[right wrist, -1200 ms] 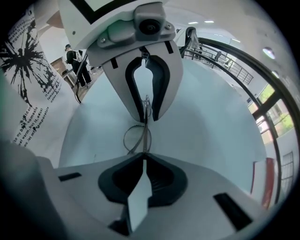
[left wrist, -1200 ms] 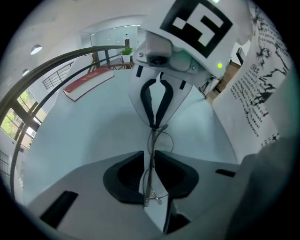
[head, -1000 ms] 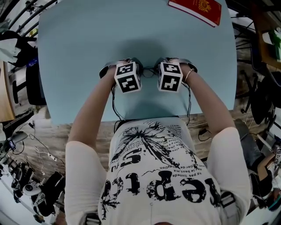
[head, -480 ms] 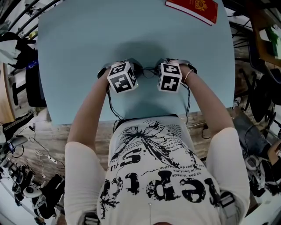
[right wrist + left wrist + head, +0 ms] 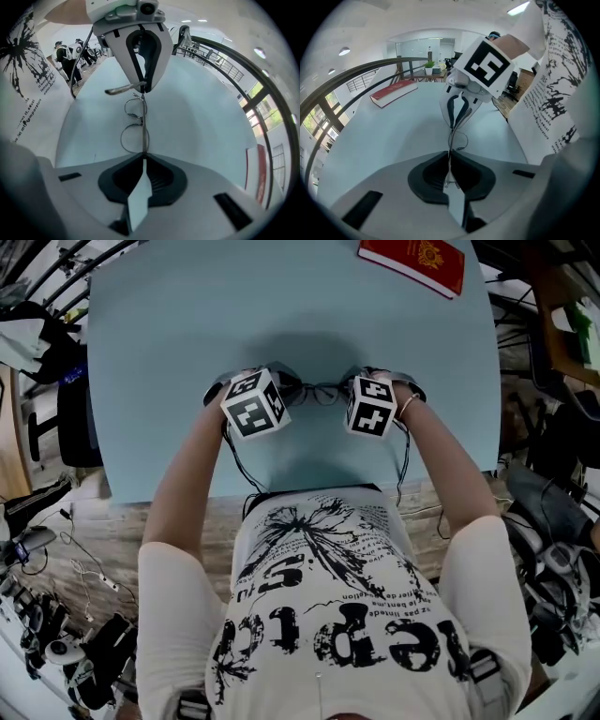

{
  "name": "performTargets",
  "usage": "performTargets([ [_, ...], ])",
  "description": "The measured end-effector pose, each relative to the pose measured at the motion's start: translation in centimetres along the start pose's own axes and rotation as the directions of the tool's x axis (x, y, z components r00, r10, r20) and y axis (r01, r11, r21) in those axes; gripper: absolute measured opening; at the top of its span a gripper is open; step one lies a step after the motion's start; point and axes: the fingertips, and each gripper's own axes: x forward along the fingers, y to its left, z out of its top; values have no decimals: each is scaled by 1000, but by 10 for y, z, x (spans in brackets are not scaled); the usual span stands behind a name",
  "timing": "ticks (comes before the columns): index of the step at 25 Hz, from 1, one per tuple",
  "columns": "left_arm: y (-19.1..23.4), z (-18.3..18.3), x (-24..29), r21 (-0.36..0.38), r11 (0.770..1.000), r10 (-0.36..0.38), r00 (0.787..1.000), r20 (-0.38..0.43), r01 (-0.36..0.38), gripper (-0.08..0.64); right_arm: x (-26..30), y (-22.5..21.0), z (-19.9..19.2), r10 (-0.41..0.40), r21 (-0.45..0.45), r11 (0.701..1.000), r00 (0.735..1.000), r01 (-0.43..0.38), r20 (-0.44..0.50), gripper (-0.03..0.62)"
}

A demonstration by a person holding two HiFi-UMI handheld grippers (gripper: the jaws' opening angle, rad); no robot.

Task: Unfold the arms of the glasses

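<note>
Red book (image 5: 412, 263) on blue table (image 5: 178, 334), beyond glasses (image 5: 316, 392)

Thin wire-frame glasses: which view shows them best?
Right gripper view: the thin wire-frame glasses show both round lenses and one arm swung out, against the pale blue table. Left gripper view sees them edge-on, just a thin wire line. Head view shows only a tiny stretch of frame, far off.

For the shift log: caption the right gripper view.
Right tool holds the glasses; left tool closing its jaws on their far end.
</note>
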Motion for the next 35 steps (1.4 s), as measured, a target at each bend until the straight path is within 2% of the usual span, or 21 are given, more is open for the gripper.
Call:
performTargets([
  [8, 1, -3, -22, 3, 999, 36, 997, 63, -36, 29, 1, -4, -9, -32, 9, 999, 999, 32, -31, 34],
  [12, 0, -13, -30, 15, 999, 45, 997, 70, -47, 29, 0, -7, -12, -48, 8, 999, 998, 48, -49, 34],
  [20, -2, -16, -30, 20, 998, 51, 992, 115, -54, 29, 1, -5, -11, -56, 6, 998, 994, 56, -91, 37],
  [22, -3, -17, -31, 28, 998, 46, 993, 113, -49, 29, -1, -2, -8, -51, -16, 999, 993, 50, -105, 75],
  [25, -5, -19, -30, 31, 998, 43, 993, 109, -46, 29, -7, 2, 11, -47, -42, 998, 996, 44, -77, 104],
  [30, -5, -19, -30, 22, 999, 44, 991, 128, -47, 29, -5, 4, 63, -57, -86, 995, 998, 58, 7, 101],
  [35, -7, -18, -32, 24, 999, 35, 989, 144, -39, 29, 11, 7, 87, -36, -131, 991, 999, 32, -24, 75],
])
